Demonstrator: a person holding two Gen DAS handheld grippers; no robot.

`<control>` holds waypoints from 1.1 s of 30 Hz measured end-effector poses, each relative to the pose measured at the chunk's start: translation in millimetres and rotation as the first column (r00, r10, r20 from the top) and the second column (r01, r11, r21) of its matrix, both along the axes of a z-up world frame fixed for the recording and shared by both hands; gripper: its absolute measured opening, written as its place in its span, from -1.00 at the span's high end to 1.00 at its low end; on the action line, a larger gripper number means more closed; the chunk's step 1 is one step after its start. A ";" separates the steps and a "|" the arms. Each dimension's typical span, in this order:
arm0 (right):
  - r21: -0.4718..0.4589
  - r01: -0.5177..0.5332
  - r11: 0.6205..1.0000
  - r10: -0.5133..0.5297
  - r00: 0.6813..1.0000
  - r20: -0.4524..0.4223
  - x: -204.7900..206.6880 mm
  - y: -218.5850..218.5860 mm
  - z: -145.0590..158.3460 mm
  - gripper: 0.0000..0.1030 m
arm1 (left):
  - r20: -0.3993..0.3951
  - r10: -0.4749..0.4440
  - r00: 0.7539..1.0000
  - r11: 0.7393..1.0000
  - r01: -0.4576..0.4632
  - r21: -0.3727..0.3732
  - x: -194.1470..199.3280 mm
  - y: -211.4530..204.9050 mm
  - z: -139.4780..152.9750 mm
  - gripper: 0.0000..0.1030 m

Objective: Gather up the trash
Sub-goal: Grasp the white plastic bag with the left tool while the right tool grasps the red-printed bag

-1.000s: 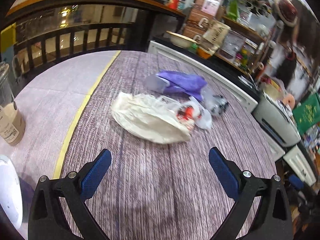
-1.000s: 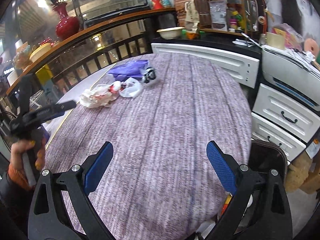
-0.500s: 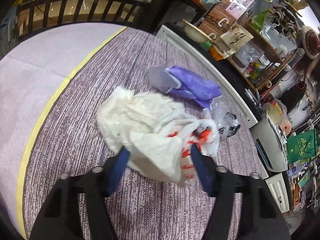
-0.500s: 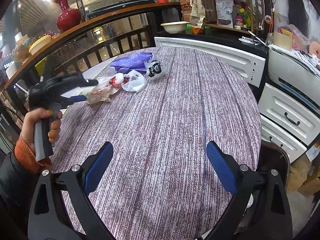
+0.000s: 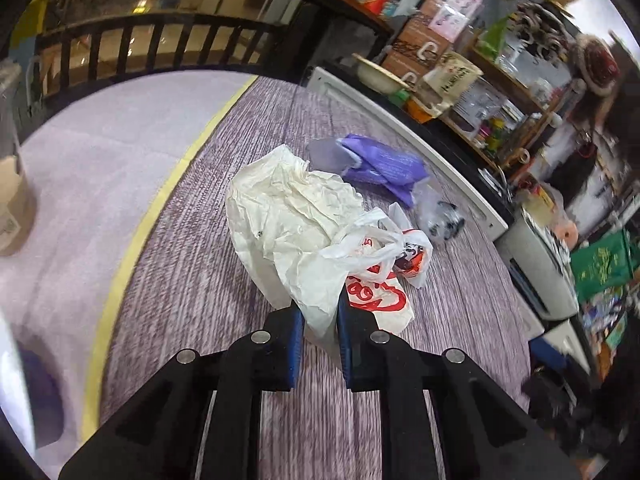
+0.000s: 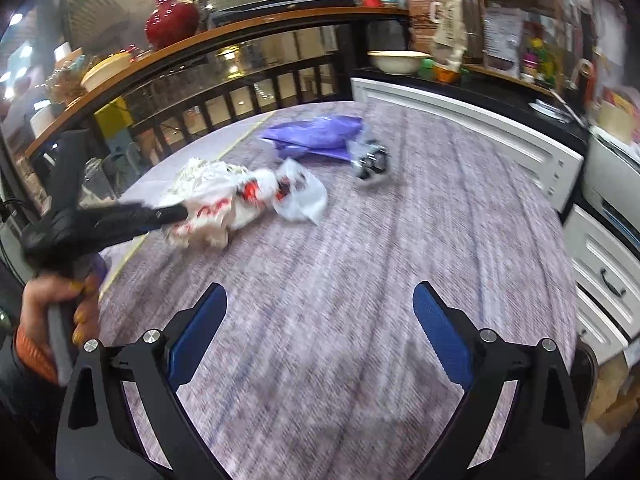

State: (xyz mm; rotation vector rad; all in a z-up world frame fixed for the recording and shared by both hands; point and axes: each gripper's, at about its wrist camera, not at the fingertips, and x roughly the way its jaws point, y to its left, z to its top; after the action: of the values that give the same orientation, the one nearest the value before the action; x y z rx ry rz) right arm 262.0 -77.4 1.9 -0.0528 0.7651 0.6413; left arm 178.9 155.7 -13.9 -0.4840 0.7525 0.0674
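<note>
My left gripper [image 5: 319, 312] is shut on the near edge of a crumpled white paper bag [image 5: 288, 216] on the round purple table [image 5: 192, 280]. A white plastic bag with red print [image 5: 376, 276] lies tangled against it. Beyond lie a purple plastic bag [image 5: 380, 164] and a clear wrapper with something dark inside [image 5: 440, 220]. In the right wrist view the left gripper [image 6: 176, 212] pinches the white paper bag [image 6: 208, 184], with the red-print bag [image 6: 296, 196], purple bag [image 6: 316, 136] and clear wrapper [image 6: 372, 160] behind. My right gripper [image 6: 320, 320] is open and empty over the table's near middle.
A plastic cup [image 5: 12, 200] stands at the table's left. A dark railing [image 6: 240, 80] runs behind the table. White cabinets and drawers [image 6: 600, 280] stand to the right, with cluttered shelves [image 5: 500, 80] behind.
My left gripper moved forward onto the white paper bag and shut on it, from wide open a second ago. My right gripper stayed open and shifted a little closer to the trash.
</note>
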 end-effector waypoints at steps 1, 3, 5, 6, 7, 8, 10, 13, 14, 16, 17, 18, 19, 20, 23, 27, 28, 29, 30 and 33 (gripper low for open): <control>0.010 -0.013 1.000 0.013 1.000 -0.007 2.6 4.1 0.2 -0.80 | 0.003 -0.011 1.000 1.000 0.011 0.015 -7.4 -2.1 1.9 0.70; 0.009 -0.045 0.999 0.046 0.999 -0.026 11.3 17.2 -1.9 -0.80 | -0.006 -0.035 0.999 0.999 0.035 0.012 -18.2 -4.1 1.2 0.70; -0.016 -0.073 0.997 0.072 0.997 -0.042 16.1 30.4 -7.5 -0.80 | -0.030 -0.054 0.998 0.998 0.054 0.009 -27.1 -5.6 -3.3 0.70; -0.025 -0.087 0.996 0.086 0.995 -0.046 17.1 35.9 -10.2 -0.80 | -0.037 -0.062 0.997 0.998 0.062 0.009 -29.5 -6.5 -5.2 0.70; -0.034 -0.109 0.993 0.107 0.993 -0.055 17.4 42.0 -13.7 -0.80 | -0.047 -0.073 0.996 0.997 0.073 0.009 -32.1 -7.0 -7.5 0.70; -0.043 -0.131 0.991 0.128 0.990 -0.064 17.2 47.0 -16.2 -0.80 | -0.056 -0.078 0.995 0.997 0.079 0.005 -34.2 -6.7 -10.0 0.70; -0.075 -0.173 0.982 0.168 0.984 -0.062 14.1 59.8 -21.8 -0.80 | -0.068 -0.085 0.994 0.996 0.085 -0.007 -36.8 -5.8 -13.4 0.70; -0.146 -0.220 0.964 0.219 0.975 -0.021 13.0 77.6 -25.0 -0.80 | -0.083 -0.102 0.991 0.995 0.102 -0.002 -37.9 -7.8 -15.7 0.70; -0.168 -0.225 0.960 0.229 0.973 0.004 14.1 83.0 -25.2 -0.80 | -0.087 -0.107 0.990 0.994 0.107 -0.010 -37.6 -7.3 -17.0 0.70; -0.195 -0.243 0.950 0.253 0.967 0.027 17.0 92.3 -27.0 -0.80 | -0.097 -0.116 0.989 0.993 0.114 -0.022 -38.0 -7.4 -18.6 0.69; -0.208 -0.249 0.946 0.261 0.965 0.030 20.8 96.9 -28.6 -0.73 | -0.097 -0.114 0.989 0.993 0.112 -0.025 -39.0 -7.0 -19.3 0.69; -0.218 -0.253 0.943 0.265 0.964 0.028 25.1 100.1 -30.4 -0.67 | -0.099 -0.114 0.989 0.993 0.112 -0.023 -39.6 -6.8 -19.9 0.69; -0.234 -0.262 0.936 0.273 0.962 0.019 30.2 105.6 -33.6 -0.57 | -0.098 -0.113 0.989 0.994 0.112 -0.019 -41.1 -6.7 -20.3 0.69; -0.249 -0.267 0.931 0.279 0.960 0.013 33.3 109.2 -36.4 -0.47 | -0.097 -0.112 0.989 0.994 0.111 -0.014 -42.3 -6.6 -20.1 0.69; -0.284 -0.287 0.915 0.291 0.956 -0.029 43.2 116.6 -47.7 0.13 | -0.098 -0.119 0.988 0.993 0.121 0.006 -45.4 -8.2 -19.0 0.69; -0.260 -0.249 0.933 0.246 0.968 -0.045 46.8 108.3 -50.8 0.74 | -0.102 -0.112 0.988 0.993 0.114 0.009 -47.2 -8.8 -19.4 0.69; -0.237 -0.236 0.942 0.231 0.972 -0.052 47.6 102.7 -48.2 0.77 | -0.102 -0.108 0.989 0.994 0.110 0.011 -47.5 -8.7 -19.8 0.69; -0.226 -0.222 0.949 0.217 0.975 -0.050 47.0 97.8 -45.7 0.84 | -0.101 -0.105 0.989 0.994 0.106 0.008 -48.3 -7.9 -20.3 0.69; -0.219 -0.205 0.954 0.201 0.979 -0.041 46.0 92.9 -42.4 0.86 | -0.100 -0.102 0.990 0.995 0.103 0.004 -48.8 -7.5 -20.4 0.69; -0.189 -0.168 0.968 0.167 0.986 -0.017 39.4 75.4 -30.8 0.87 | -0.090 -0.104 0.990 0.994 0.105 0.006 -50.2 -9.8 -18.4 0.69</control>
State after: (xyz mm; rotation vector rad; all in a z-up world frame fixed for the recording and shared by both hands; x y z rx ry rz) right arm 301.4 -2.0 -28.9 -0.2949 0.8270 0.7269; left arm 128.7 145.9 -32.2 -0.4326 0.8643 -0.0046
